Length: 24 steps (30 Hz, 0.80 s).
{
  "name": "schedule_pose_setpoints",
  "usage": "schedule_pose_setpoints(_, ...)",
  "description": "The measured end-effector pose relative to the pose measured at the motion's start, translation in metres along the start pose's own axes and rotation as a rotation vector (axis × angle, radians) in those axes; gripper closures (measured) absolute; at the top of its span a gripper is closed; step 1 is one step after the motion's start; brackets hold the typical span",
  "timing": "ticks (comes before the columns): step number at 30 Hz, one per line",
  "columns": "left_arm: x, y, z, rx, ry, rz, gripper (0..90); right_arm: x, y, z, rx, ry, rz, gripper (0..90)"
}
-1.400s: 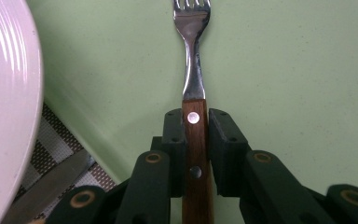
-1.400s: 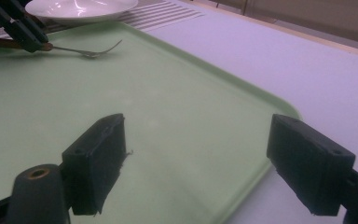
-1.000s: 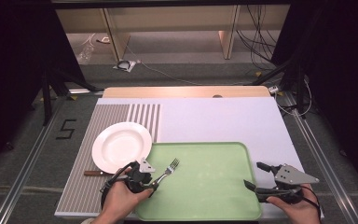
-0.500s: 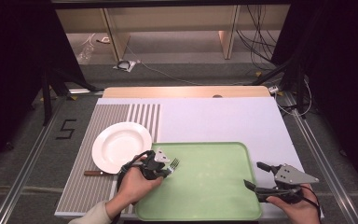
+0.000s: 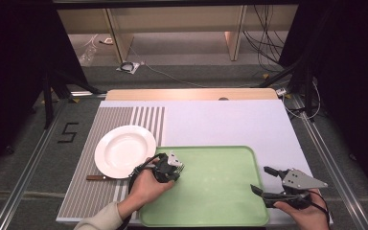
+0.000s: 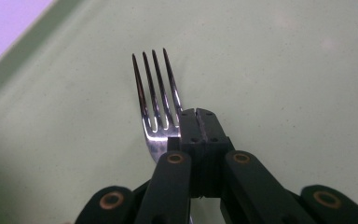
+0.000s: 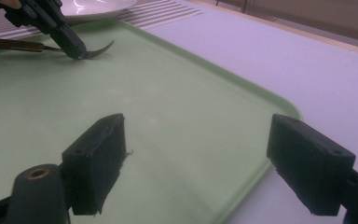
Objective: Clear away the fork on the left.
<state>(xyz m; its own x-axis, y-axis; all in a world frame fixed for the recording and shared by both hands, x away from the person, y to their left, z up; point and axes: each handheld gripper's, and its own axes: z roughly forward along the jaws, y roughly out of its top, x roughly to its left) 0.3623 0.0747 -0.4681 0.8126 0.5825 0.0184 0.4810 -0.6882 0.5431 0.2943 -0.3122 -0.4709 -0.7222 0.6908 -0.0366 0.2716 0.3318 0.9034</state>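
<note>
The right hand-held gripper [image 5: 261,182] is held wide and empty over the green tray [image 5: 220,201]. Farther off, the fork [image 6: 156,107], judged light, stiff and slippery, is clamped at its neck by the left hand-held gripper [image 5: 172,167].

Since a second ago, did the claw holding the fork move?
Yes. The left claw slid to the right, away from the white plate and further over the green tray, closing on the fork.
</note>
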Motion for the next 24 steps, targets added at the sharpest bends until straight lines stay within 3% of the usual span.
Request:
schedule_pose_setpoints(5,0.001,0.000,0.003,-0.002,-0.003,-0.006,89.8,0.000,0.000,0.000,0.001,0.001,-0.002,20.7)
schedule_pose_setpoints(16,0.015,-0.004,0.002,-0.001,0.115,-0.068,89.8,0.001,0.000,0.000,-0.001,0.003,-0.002,20.6)
schedule_pose_setpoints(24,0.025,-0.009,-0.002,0.007,0.148,-0.100,89.8,0.001,0.000,0.000,-0.001,0.004,-0.002,20.6)
